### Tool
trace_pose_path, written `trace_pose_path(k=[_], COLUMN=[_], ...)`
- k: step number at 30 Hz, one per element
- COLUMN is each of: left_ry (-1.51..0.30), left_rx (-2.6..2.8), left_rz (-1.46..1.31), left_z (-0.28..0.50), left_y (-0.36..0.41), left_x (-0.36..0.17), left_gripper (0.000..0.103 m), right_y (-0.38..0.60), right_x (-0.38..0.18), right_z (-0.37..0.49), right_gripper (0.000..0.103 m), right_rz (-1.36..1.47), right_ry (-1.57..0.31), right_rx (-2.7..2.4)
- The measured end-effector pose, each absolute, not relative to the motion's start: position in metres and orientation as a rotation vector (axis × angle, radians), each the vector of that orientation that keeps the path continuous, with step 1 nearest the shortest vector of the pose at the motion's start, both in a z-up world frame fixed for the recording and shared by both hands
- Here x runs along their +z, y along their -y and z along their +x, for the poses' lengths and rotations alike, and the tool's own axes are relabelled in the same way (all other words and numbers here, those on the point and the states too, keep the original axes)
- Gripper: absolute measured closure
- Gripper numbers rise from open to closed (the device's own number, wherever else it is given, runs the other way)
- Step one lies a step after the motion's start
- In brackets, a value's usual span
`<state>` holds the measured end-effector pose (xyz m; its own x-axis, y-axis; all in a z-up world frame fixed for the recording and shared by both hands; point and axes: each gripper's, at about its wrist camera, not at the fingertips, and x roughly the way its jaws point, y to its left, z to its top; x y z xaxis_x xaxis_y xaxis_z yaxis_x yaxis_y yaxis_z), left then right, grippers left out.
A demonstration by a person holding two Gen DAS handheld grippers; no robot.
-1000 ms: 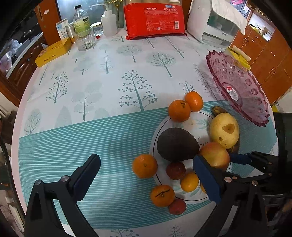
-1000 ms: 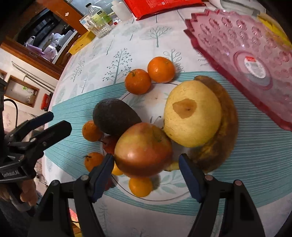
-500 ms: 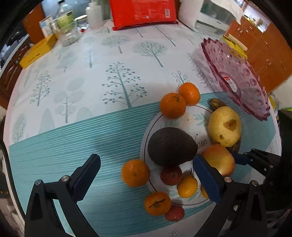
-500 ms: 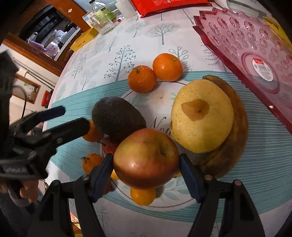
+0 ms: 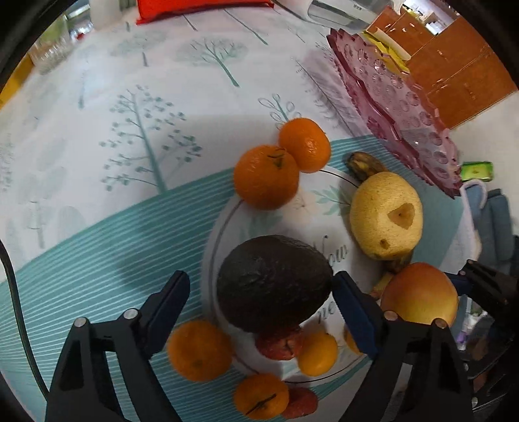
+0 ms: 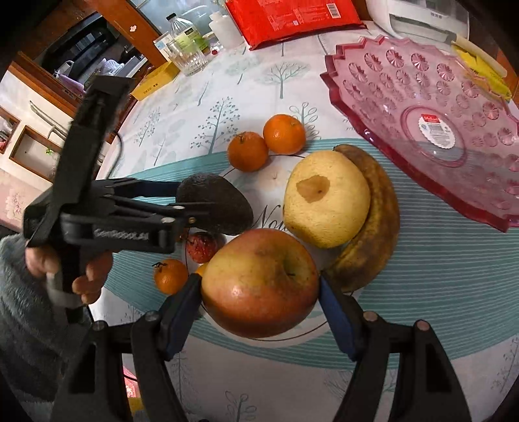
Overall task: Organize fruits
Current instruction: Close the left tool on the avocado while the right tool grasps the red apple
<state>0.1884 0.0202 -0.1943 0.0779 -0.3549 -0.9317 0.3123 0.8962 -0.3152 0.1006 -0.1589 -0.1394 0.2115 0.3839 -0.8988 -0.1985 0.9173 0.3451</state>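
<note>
We're clamping the right claw on the apple; left claw is straddling the avocado, gaping, empty. Claws risk colliding, scattering tangerines.

The pear hides most of the banana; the pink dish runs off-frame.

A tablecloth printed with pale trees and a teal striped band covers the surface ahead of the tool; at its far edge a red packet lies flat, with a white appliance to the right of it. Far ahead to the left stand a clear glass, a labelled bottle just behind it, and a white bottle beside those; a yellow box lies nearer, left of the glass.
</note>
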Motion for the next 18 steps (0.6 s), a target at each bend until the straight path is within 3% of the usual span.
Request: trace_pose_path(k=[3, 18], left_ry=[-1.414, -1.275], left_rx=[-0.551, -0.377], left_rz=[-0.089, -0.084], left_z=[0.189, 0.164], left_y=[-0.018, -0.014], left_x=[-0.198, -0.160], left_gripper=[0.034, 0.037], right_y=[0.161, 0.168], right_x=[-0.139, -0.125], right_z=[0.100, 0.093], right_gripper=[0.030, 0.030], right_rz=[0.168, 0.170], right_ry=[-1.292, -1.236], right_rx=[0.399, 0.377])
